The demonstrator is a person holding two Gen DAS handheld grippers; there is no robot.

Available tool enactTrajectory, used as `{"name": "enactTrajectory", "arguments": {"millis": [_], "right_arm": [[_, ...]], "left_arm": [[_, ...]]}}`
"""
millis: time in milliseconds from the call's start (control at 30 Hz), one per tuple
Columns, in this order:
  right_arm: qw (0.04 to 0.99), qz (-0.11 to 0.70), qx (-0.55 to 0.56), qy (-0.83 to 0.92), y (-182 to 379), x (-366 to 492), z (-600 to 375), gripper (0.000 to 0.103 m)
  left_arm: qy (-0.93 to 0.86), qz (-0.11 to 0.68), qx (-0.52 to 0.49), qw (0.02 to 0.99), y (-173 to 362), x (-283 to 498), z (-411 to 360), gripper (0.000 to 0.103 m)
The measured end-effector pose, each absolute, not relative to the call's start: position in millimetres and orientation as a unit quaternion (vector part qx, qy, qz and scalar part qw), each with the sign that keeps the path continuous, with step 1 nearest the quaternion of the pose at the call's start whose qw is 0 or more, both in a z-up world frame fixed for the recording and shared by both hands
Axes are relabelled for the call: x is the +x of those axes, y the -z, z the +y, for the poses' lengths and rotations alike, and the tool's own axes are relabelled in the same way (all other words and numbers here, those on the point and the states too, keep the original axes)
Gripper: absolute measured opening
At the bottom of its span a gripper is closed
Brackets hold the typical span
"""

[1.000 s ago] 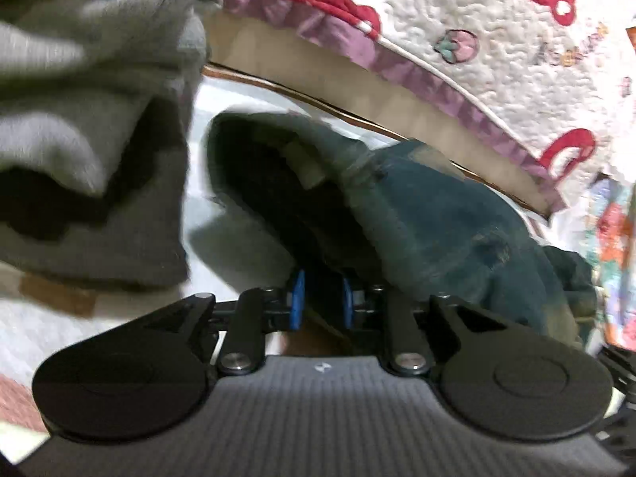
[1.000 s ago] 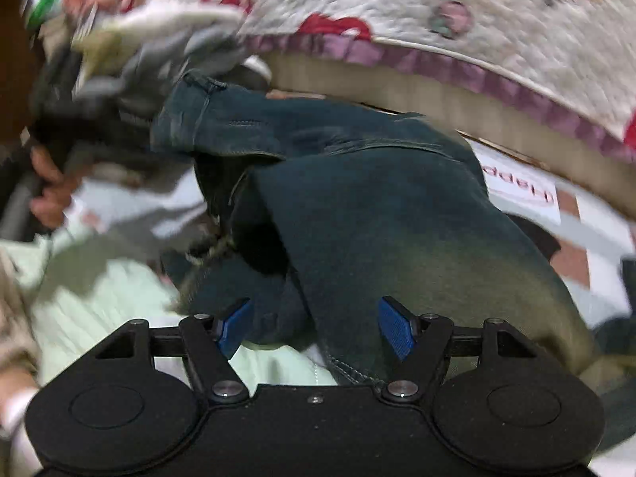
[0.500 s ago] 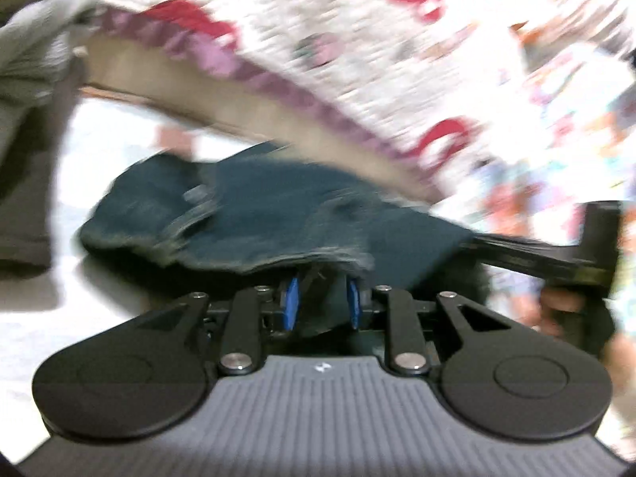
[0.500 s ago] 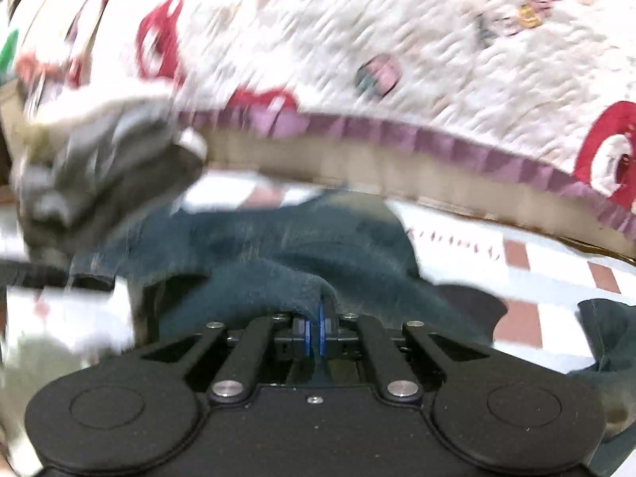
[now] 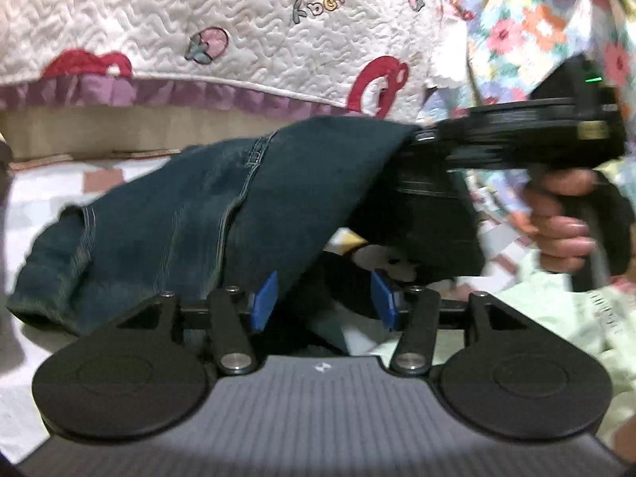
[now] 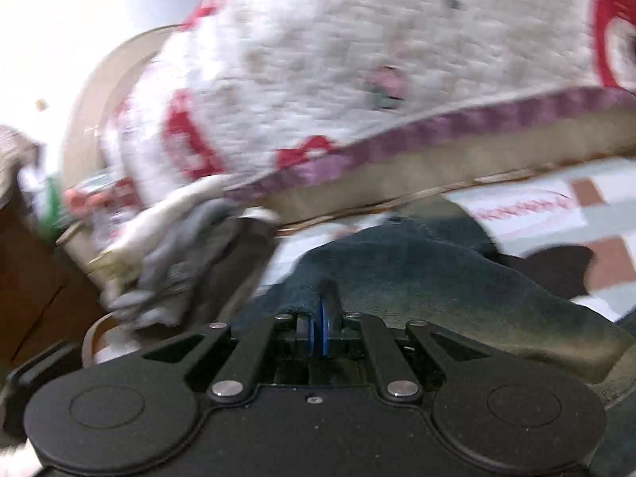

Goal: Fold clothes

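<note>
Here the dark blue jeans lay bunched on a pale patterned bed sheet, in front of a white quilt with red shapes and a purple frill along its edge. The left hand-held gripper had just been opening: its blue pads stood apart, the left one touching a draped edge of the denim, the right one clear of the cloth, so nothing was pinched. In the left wrist view the right hand-held gripper came in from the right side, carried by a hand around its handle, and held one corner of the jeans lifted above the sheet, so that the fabric sloped down from it to the rest of the heap. In the right wrist view that gripper's blue pads were pressed together on a fold of the jeans, which spread away from it over the sheet. A grey garment lay crumpled to the left of the jeans, below the quilt's frill, though blur hid its detail.
</note>
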State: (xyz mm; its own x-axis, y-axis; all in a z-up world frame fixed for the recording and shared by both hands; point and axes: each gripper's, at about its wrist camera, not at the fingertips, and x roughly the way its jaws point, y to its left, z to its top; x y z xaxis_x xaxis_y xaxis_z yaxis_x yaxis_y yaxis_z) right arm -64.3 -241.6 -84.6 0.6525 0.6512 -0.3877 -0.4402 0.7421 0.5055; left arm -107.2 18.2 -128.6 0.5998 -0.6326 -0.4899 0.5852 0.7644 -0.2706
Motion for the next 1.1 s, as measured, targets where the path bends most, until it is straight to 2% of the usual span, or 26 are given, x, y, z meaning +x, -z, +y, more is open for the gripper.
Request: {"name": "enactTrajectory", "arguments": {"millis": [67,100,233,267,300,367,467,533,567,600,700,767,967,1067,1100], "right_arm": [[0.874,0.298,0.189,-0.335,82.5,-72.5,-235.0,0.007],[0.868,0.306,0.189,-0.343,82.1,-76.7,-231.7,0.007],[0.845,0.311,0.208,-0.382,74.5,-83.3,-227.7,0.007],[0.839,0.311,0.216,-0.391,71.4,-80.9,-229.2,0.007],[0.835,0.310,0.215,-0.401,68.7,-76.4,-230.6,0.007],[0.834,0.305,0.203,-0.412,64.6,-65.6,-233.9,0.007],[0.861,0.297,0.180,-0.371,63.7,-40.8,-244.9,0.008],[0.895,0.297,0.156,-0.294,66.0,-20.3,-252.6,0.027],[0.914,0.297,0.129,-0.244,67.2,-13.0,-252.7,0.049],[0.931,0.296,0.093,-0.192,68.5,-8.5,-250.0,0.055],[0.955,0.285,-0.021,-0.075,72.7,-10.9,-232.5,0.056],[0.960,0.271,-0.044,-0.048,72.5,-22.4,-230.9,0.056],[0.967,0.224,0.076,-0.091,59.9,-86.8,-246.9,0.057],[0.915,0.259,0.190,-0.244,69.0,-104.1,-243.8,0.042],[0.904,0.273,0.196,-0.265,75.1,-107.1,-232.7,0.043]], "left_arm": [[0.322,0.286,-0.036,0.902,132.5,-107.0,13.9,0.065],[0.314,0.284,-0.040,0.905,135.7,-106.4,12.6,0.066],[0.310,0.270,-0.007,0.911,141.8,-108.3,2.0,0.064],[0.305,0.262,0.024,0.915,136.8,-109.7,-2.0,0.042],[0.300,0.261,0.031,0.917,129.9,-104.6,-0.8,0.014],[0.289,0.259,0.044,0.920,116.1,-94.1,1.6,0.006],[0.255,0.249,0.017,0.934,97.9,-55.2,18.0,0.006],[0.246,0.249,0.005,0.937,92.0,-21.1,22.6,0.006],[0.241,0.255,0.008,0.936,92.6,-7.7,19.0,0.006],[0.236,0.262,0.011,0.936,93.2,5.7,15.3,0.006],[0.227,0.291,0.046,0.928,94.3,35.8,-9.1,0.006],[0.230,0.309,0.045,0.922,91.8,52.8,-21.4,0.007],[0.222,0.324,0.005,0.920,98.1,73.6,-12.5,0.008],[0.224,0.333,-0.035,0.915,102.1,79.4,-1.9,0.010],[0.225,0.336,-0.049,0.913,102.8,80.8,1.1,0.011]]}}
